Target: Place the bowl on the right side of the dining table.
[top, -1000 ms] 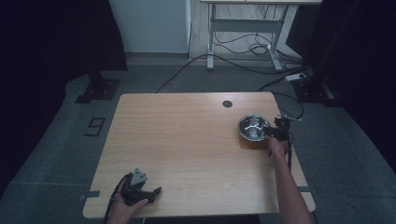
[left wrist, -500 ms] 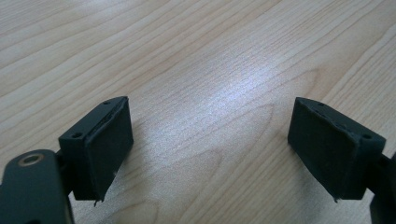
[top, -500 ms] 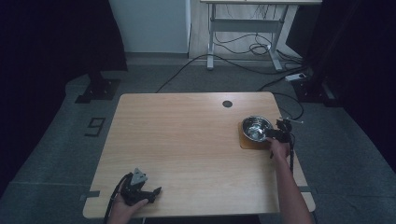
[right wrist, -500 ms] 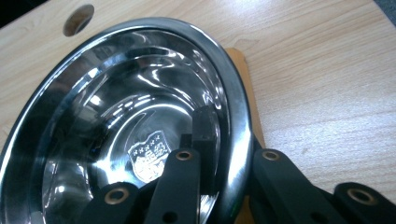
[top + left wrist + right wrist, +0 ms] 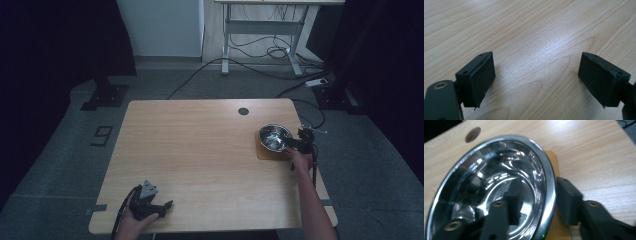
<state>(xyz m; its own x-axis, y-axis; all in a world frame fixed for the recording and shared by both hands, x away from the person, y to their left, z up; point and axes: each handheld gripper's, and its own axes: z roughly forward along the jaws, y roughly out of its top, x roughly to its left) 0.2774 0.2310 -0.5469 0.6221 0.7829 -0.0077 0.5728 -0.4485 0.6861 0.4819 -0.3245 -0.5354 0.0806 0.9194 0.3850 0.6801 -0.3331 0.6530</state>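
One steel bowl (image 5: 275,137) on a wooden coaster (image 5: 265,152), nothing inside.

The bowl (image 5: 499,182) is shiny silver steel with mirror-like streaks of white and dark reflection, and it sits on a plain orange-brown mat (image 5: 265,152). Both the left claw (image 5: 536,82) and the right claw (image 5: 536,205) are matt black. The surface (image 5: 200,150) is pale wood with fine, darker wavy grain lines.

Bowl (image 5: 275,137) on mat (image 5: 263,153), table's (image 5: 200,150) right.
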